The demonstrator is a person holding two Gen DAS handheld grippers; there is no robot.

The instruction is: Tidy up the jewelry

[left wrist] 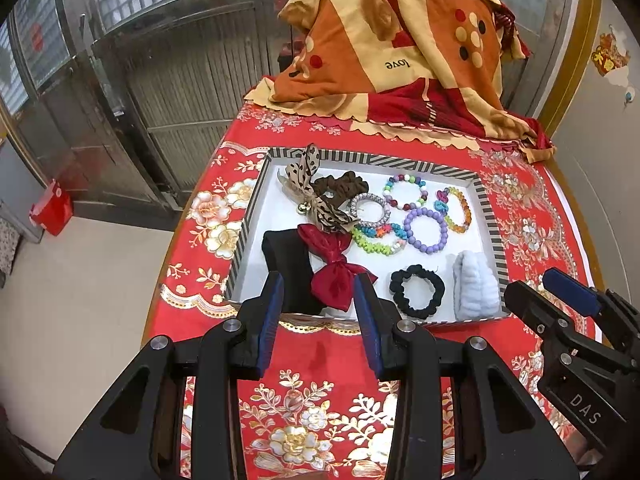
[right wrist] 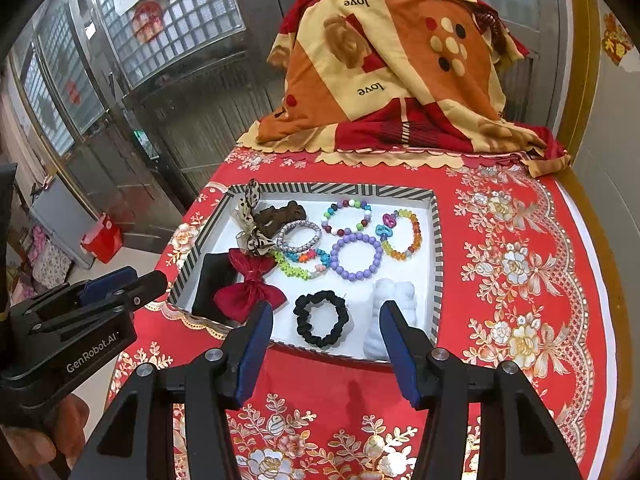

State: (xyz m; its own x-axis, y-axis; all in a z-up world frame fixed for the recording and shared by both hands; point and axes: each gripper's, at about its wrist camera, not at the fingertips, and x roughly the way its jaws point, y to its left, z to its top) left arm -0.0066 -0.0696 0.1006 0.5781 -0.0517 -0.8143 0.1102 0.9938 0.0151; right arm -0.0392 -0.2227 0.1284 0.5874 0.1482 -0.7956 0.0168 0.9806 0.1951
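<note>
Tray [left wrist: 256, 200], striped rim, white floor, sits on my red floral tablecloth [left wrist: 320, 360]; all the jewelry and hair pieces lie inside it.

Far left corner: spotted ribbon bow [left wrist: 310, 192] with a small gold bell, lying over a brown scrunchie [left wrist: 344, 185].
Far row, going right: silver coil hair tie [left wrist: 369, 209]; multicolour bead bracelet [left wrist: 405, 192]; amber-and-yellow bead bracelet [left wrist: 456, 210] with a turquoise and pink charm.
Middle: green flower-bead bracelet [left wrist: 378, 240], touching the coil tie; purple bead bracelet [left wrist: 425, 230] just beside it.
Near left: black velvet stand [left wrist: 286, 268], with a dark red satin bow [left wrist: 334, 268] resting against its right side.
Near right: black scrunchie [right wrist: 320, 318], lying flat; white fluffy hair tie [right wrist: 394, 300] in the near right corner, close beside it.

My left gripper [left wrist: 318, 318]: jaws parted, nothing between them, hanging over the cloth at the tray's near edge, in line with the stand and red bow.
My right gripper [right wrist: 326, 346]: jaws parted, empty, over the near rim, framing the black scrunchie and white tie.

Behind the tray: orange-and-cream patterned blanket [right wrist: 400, 72] heaped at the table's far end.
</note>
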